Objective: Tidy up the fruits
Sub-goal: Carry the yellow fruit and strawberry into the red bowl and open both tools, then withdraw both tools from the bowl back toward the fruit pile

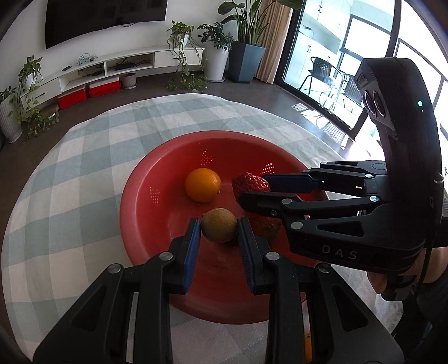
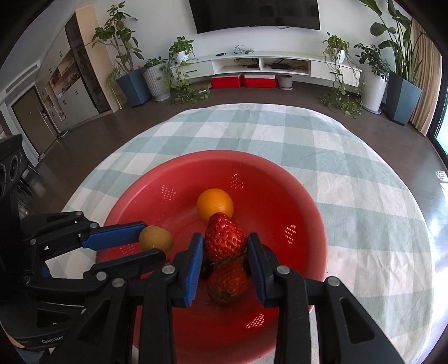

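While left hand-held gripper [image 1: 219, 230] clamps the kiwi [image 1: 219, 228], right hand-held gripper [image 2: 225, 245] clamps a strawberry [image 2: 224, 241].

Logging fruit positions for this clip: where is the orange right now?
The orange lies loose inside the red colander, toward its far side, beyond the strawberry held by the right gripper.

Wall-mounted television [image 2: 256, 12] above white console [image 2: 263, 65], potted plants [image 2: 373, 70], dark floor [image 2: 84, 137].
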